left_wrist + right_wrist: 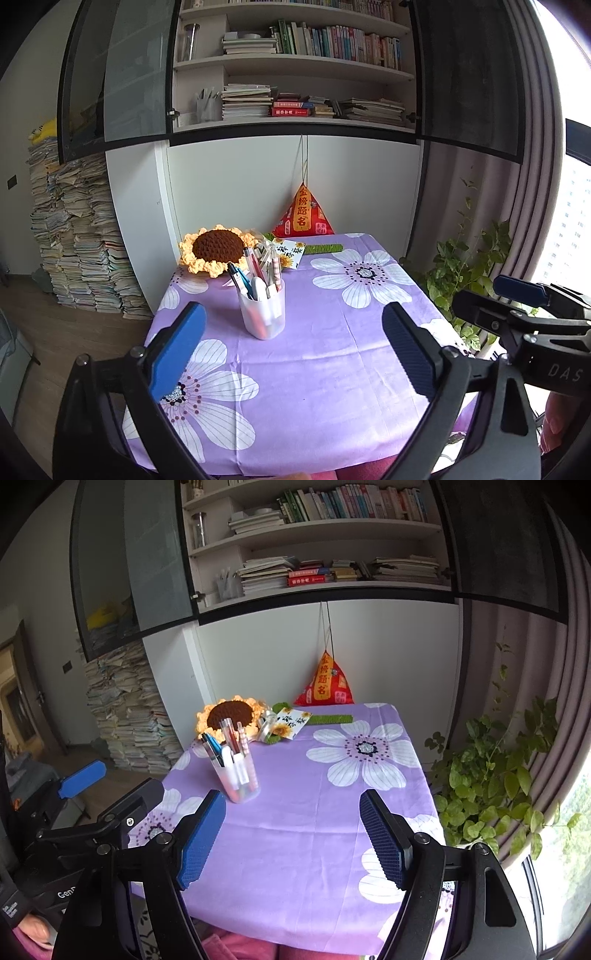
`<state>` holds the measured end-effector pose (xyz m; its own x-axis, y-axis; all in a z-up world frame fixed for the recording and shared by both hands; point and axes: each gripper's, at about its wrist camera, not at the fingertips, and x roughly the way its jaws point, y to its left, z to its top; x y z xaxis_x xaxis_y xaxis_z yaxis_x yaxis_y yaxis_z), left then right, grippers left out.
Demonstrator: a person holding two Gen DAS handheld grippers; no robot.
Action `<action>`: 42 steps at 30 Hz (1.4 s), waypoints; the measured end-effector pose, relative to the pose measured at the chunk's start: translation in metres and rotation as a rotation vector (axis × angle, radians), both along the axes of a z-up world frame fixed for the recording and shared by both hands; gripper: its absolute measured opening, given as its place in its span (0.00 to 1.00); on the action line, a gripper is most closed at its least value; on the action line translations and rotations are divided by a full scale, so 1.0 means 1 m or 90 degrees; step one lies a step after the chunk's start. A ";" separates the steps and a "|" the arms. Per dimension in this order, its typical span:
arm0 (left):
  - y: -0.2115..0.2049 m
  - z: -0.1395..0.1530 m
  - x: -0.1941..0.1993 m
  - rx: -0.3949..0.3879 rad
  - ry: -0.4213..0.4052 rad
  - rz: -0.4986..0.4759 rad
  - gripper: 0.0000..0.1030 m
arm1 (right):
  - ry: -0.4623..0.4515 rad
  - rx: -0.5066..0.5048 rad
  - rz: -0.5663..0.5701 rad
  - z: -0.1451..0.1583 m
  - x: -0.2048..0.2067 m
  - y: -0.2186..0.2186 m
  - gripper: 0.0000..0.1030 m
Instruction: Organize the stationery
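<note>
A translucent white pen cup [263,314] [238,777] stands upright on the purple flowered tablecloth [325,362] [303,830], left of the table's middle, packed with several pens and markers. My left gripper [295,347] hovers above the near part of the table, open, its blue pads wide apart with nothing between them. My right gripper [293,834] is likewise open and empty over the near edge. Each gripper shows at the side of the other's view: the right gripper [524,306] at right, the left gripper [83,775] at left. Neither touches the cup.
At the table's back edge lie a crocheted sunflower [216,251] [231,714], a small sunflower card [291,253] [291,722], a green crocheted strip [325,248] and a red triangular cushion [303,218] [325,686]. A leafy plant [495,790] stands right of the table; paper stacks [77,240] left.
</note>
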<state>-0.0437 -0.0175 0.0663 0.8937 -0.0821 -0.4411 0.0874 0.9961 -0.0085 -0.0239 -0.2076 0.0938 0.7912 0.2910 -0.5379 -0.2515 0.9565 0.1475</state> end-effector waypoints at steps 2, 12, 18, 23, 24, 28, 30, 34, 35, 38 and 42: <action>0.001 0.000 -0.003 0.003 -0.005 0.003 0.94 | 0.000 0.000 -0.001 0.000 -0.003 -0.001 0.74; 0.008 0.006 -0.009 -0.002 -0.019 0.011 0.99 | -0.025 -0.015 -0.050 0.005 -0.010 -0.005 0.74; 0.003 0.010 -0.008 0.007 -0.027 0.002 0.99 | -0.066 -0.031 -0.076 0.010 -0.016 -0.003 0.82; 0.000 0.011 -0.006 0.012 -0.026 -0.006 0.99 | -0.076 -0.032 -0.086 0.013 -0.016 -0.003 0.83; 0.000 0.011 -0.005 0.012 -0.025 -0.004 0.99 | -0.076 -0.031 -0.089 0.013 -0.016 -0.004 0.83; 0.001 0.013 -0.004 0.006 -0.024 -0.003 0.99 | -0.073 -0.019 -0.098 0.014 -0.015 -0.008 0.83; 0.001 0.013 -0.004 0.005 -0.025 -0.002 0.99 | -0.071 -0.016 -0.100 0.014 -0.014 -0.010 0.83; 0.001 0.012 -0.003 0.006 -0.020 -0.002 0.99 | -0.070 -0.015 -0.102 0.013 -0.014 -0.011 0.83; 0.001 0.011 -0.002 0.006 -0.018 -0.002 0.99 | -0.070 -0.016 -0.102 0.013 -0.014 -0.011 0.83; 0.000 0.010 -0.001 0.008 -0.014 -0.002 0.99 | -0.070 -0.017 -0.101 0.013 -0.013 -0.011 0.83; -0.001 0.010 -0.001 0.011 -0.014 -0.004 0.99 | -0.070 -0.015 -0.102 0.013 -0.013 -0.011 0.83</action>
